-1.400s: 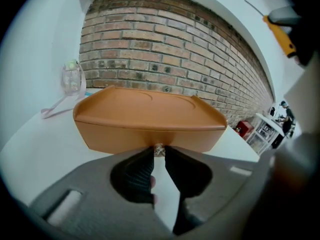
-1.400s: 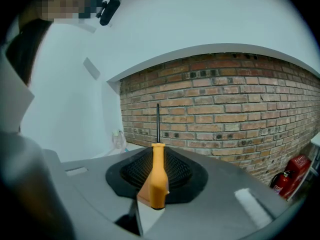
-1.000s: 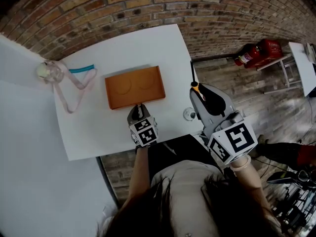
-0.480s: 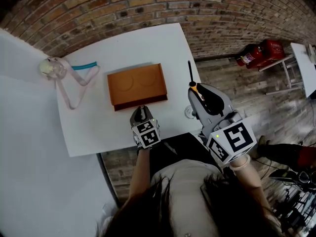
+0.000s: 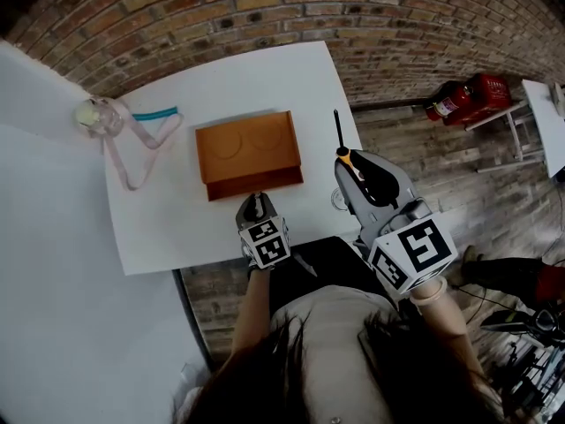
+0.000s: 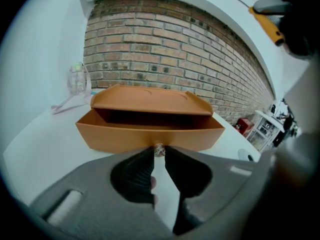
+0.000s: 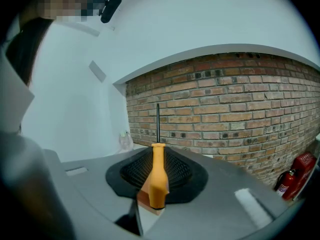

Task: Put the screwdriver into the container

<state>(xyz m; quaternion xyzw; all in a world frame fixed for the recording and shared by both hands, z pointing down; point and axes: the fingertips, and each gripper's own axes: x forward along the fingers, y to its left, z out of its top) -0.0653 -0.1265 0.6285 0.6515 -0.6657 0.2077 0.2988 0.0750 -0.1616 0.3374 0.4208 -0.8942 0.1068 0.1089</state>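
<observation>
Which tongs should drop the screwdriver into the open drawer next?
Right. The right tongs grip the screwdriver by its orange handle, raised beside the container; the left tongs are pinched on the drawer knob, with the drawer pulled out.

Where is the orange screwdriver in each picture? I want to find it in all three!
Head view: the screwdriver is right of the middle, held in the right hand-held gripper, with its tip towards the wall.
Left gripper view: it is in the top right corner.
Right gripper view: it is at the bottom middle, between the jaws, pointing up.
Shared landmark: the brick wall.
</observation>
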